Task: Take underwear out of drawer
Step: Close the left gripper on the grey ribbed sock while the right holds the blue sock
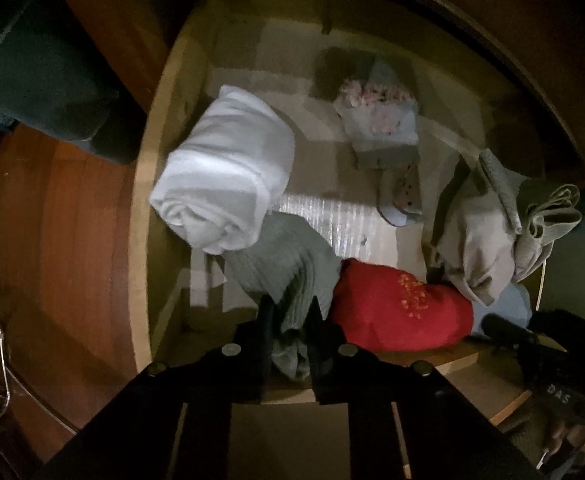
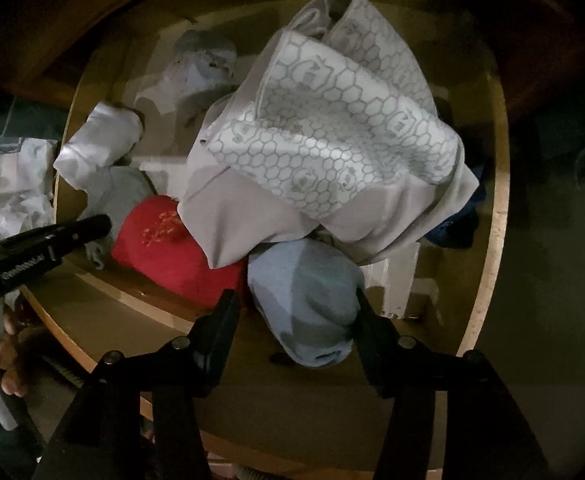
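Both tools worked at the drawer's (image 1: 144, 184) front edge.
Left tool (image 1: 290, 332) pinched grey underwear (image 1: 288, 264); right tool (image 2: 296, 312) straddled a blue roll (image 2: 304, 300), jaws part-open, contact unclear. Handle read "DAS" (image 1: 557, 392).

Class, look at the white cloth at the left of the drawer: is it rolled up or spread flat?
Rolled up. The white cloth lies as a thick bundle, its spiral end showing, on the drawer floor.

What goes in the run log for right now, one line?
stage: picking from drawer | left gripper: shut on grey ribbed garment | right gripper: jaws around light blue roll | red roll: untouched
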Demonstrator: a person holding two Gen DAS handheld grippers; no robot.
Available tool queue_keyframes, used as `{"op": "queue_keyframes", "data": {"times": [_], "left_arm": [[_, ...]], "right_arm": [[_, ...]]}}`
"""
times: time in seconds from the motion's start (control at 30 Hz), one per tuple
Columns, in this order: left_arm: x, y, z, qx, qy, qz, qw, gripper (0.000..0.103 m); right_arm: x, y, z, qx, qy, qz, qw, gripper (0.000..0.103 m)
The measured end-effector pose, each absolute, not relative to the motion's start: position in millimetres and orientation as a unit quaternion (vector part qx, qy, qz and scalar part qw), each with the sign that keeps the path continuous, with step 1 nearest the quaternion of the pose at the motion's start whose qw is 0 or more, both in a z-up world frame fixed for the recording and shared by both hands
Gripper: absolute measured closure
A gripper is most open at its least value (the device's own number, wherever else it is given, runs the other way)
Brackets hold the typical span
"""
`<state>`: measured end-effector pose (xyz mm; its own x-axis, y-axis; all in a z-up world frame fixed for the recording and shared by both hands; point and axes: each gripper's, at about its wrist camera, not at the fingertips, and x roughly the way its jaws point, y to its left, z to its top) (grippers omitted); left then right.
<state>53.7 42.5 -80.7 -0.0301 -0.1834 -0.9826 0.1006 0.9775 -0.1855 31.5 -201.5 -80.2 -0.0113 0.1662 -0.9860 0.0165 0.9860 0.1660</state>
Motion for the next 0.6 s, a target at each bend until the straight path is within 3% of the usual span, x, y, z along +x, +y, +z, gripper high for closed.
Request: {"op": "queue_keyframes", "data": {"times": [0.17,0.43,0.6], "left_arm": [[45,49,-78,-0.031,0.704,-0.104,0.702,0.093],[49,27,-80,-0.01,0.705,-0.101,0.702,0.093],[59,28,-92,-0.019,0.725,-0.071,0.685,0.079]], "right_arm": [[25,-200,-68,0.056,0.679,0.045,0.731,0.074],[14,-203,-58,0.048,0.658,0.042,0.75,0.075],[18,-206,-63,0.079,0.669,0.053,0.738,0.073]]}}
